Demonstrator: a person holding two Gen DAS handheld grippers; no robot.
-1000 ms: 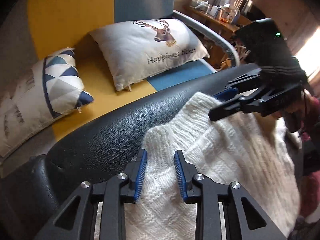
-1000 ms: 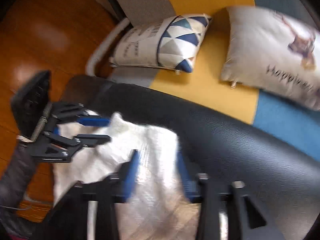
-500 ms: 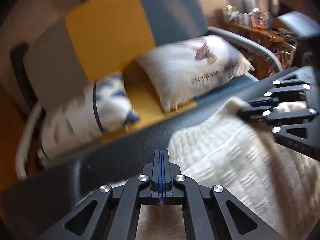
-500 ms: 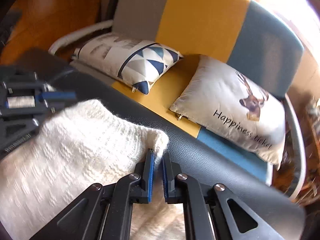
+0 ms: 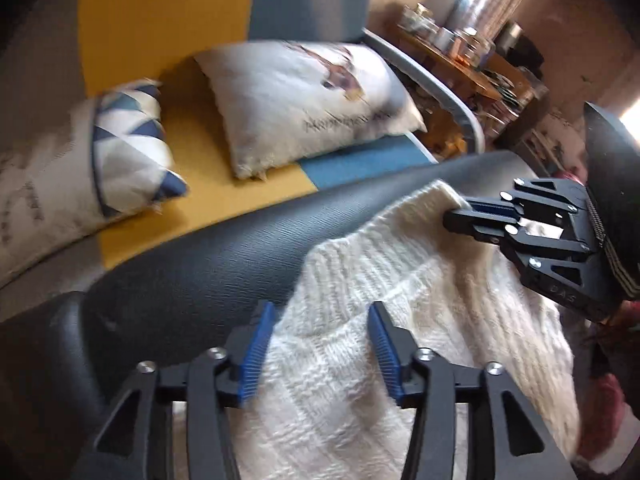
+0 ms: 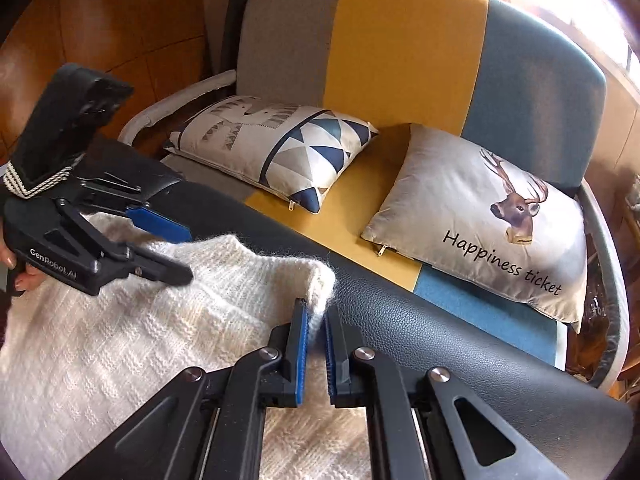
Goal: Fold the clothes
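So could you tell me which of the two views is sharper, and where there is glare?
Left wrist view: motion-blurred, the deer pillow lettering smeared, the right edge blown out. Right wrist view: sharp, "Happiness ticket" readable, window glare washing out the top right corner above the sofa. Both bend straight lines, fisheye.

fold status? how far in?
Early. Done: white knitted sweater lies spread on the black leather surface. In hand: right gripper is shut on the sweater's far corner; left gripper is open over the other edge, gripping nothing. Left: no fold is visible yet.
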